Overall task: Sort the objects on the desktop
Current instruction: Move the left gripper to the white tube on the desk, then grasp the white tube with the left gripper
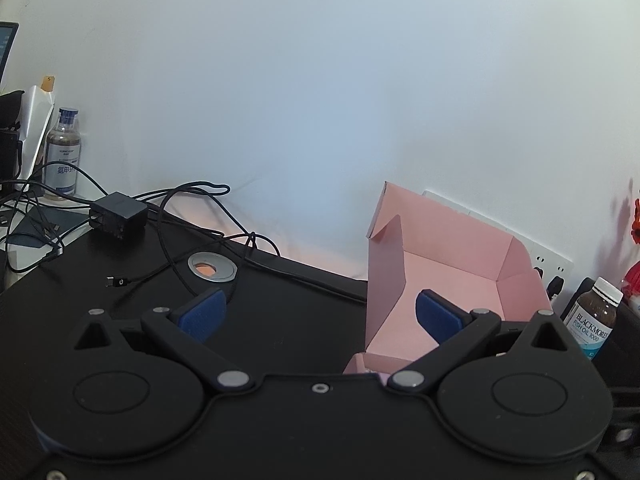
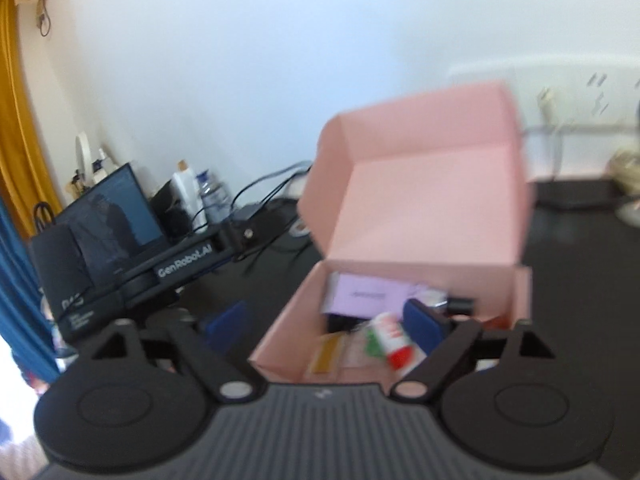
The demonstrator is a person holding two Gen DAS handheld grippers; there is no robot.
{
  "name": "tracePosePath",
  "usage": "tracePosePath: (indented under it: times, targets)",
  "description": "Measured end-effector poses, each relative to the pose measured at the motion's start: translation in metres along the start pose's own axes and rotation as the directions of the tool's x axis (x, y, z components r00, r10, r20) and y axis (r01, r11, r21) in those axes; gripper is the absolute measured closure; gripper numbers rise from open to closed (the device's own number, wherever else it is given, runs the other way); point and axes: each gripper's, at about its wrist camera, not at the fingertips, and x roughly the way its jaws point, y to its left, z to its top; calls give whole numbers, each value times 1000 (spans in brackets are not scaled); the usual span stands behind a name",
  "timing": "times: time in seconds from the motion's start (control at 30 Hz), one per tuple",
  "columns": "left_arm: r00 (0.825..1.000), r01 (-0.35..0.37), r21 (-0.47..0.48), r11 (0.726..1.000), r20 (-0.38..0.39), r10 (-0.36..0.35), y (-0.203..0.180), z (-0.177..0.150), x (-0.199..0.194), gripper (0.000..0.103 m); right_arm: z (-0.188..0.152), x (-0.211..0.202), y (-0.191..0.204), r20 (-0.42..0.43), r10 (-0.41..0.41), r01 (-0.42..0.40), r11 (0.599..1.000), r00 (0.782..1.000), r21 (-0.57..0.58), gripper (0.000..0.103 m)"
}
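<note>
box: pink cardboard box (image 2: 420,216) sits on the black desk (image 1: 280,300), lid flipped up at 12 o'clock so the mouth stays clear for drops. It's the sorting bin, by the look of it.
contents: lilac card (image 2: 366,292), red/white/green tube (image 2: 390,338), yellowish packet (image 2: 326,354), some dark bits at the back wall. Blurred, so no finer ID. Piled loose, dropped in rather than arranged.
right gripper: right gripper (image 2: 326,326) hangs over the box's near-left corner, jaws wide, nothing between the blue pads (image 2: 424,324). 1 pad is over the interior, the other outside the wall. Reads as just-released or about to reach, can't say which.
left gripper: left gripper (image 1: 320,314) is at the box's left side, jaws wide and empty, right pad in front of the lid's side flap (image 1: 386,264). Likely parked there to steady the box or flap; no contact visible.
leftovers: charger brick (image 1: 118,212) with tangled cables at 10 o'clock, clear bottle (image 1: 64,152) behind it, fish oil bottle (image 1: 596,320) at 3 o'clock. Probable next candidates.
progress: several items in, desk not done yet.
</note>
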Motion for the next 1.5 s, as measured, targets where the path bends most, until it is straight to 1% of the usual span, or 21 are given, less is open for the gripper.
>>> tracePosePath:
  times: [0.03,0.1,0.2,0.27,0.37,0.47,0.53,0.6,0.73,0.83,0.87,0.9,0.97,1.0,1.03,1.13,1.2,1.3,1.33,1.4,1.5]
  targets:
    - [1000,1,8,1000,1,-1,-1,-1,0,0,-3,-11,-1,28,-27,27,999,999,-19,9]
    - [1000,1,32,999,11,-2,-4,-2,-1,0,-8,-26,-1,81,-84,87,996,993,-31,1]
    - [999,-5,81,997,36,2,-10,-6,-4,0,-18,-50,-15,148,-191,195,981,970,-10,1]
    - [999,-8,126,992,54,1,-16,-9,-6,0,-26,-67,-32,168,-260,259,965,951,28,1]
    - [998,-1,180,984,58,-10,-26,-13,-11,0,-38,-80,-57,122,-332,326,943,935,68,1]
    - [999,20,222,975,43,-30,-38,-17,-17,0,-49,-84,-75,49,-398,397,918,916,16,1]
    - [999,37,241,970,29,-45,-50,-19,-21,0,-57,-91,-85,34,-433,434,901,901,-3,1]
    - [998,58,244,968,15,-64,-64,-20,-28,0,-65,-102,-97,35,-451,451,893,892,9,1]
    - [992,129,241,962,-22,-127,-100,-24,-46,0,-75,-121,-119,25,-495,495,869,869,-14,1]
    - [975,219,281,934,-91,-201,-143,-31,-49,0,-81,-132,-133,10,-540,540,841,842,-39,1]
    - [969,247,305,920,-107,-225,-161,-34,-48,0,-83,-136,-137,10,-548,548,835,836,-44,1]
    - [962,273,331,903,-118,-247,-179,-39,-47,0,-85,-140,-140,10,-546,546,837,837,-40,1]
    - [946,323,385,865,-141,-290,-216,-48,-42,0,-90,-151,-147,15,-512,512,859,859,-10,1]
    - [939,343,419,841,-153,-307,-234,-55,-36,0,-92,-156,-150,17,-494,494,869,869,4,1]
    - [934,356,459,814,-163,-317,-252,-64,-29,0,-94,-160,-151,19,-487,487,873,873,14,1]
    - [925,375,590,715,-193,-326,-301,-95,0,0,-100,-172,-152,27,-491,490,871,871,40,1]
    - [905,416,649,637,-225,-362,-319,-114,17,3,-104,-180,-153,54,-483,479,875,874,69,1]
    - [871,470,717,514,-282,-402,-345,-140,43,8,-108,-188,-153,105,-475,469,879,873,85,1]
    - [859,493,719,490,-312,-406,-351,-144,51,8,-109,-189,-153,113,-467,460,884,877,84,1]
    - [825,549,705,448,-370,-428,-360,-147,64,8,-110,-190,-153,124,-455,449,890,882,76,1]
    - [753,644,661,385,-458,-473,-367,-149,79,8,-109,-189,-153,131,-437,433,899,890,60,1]
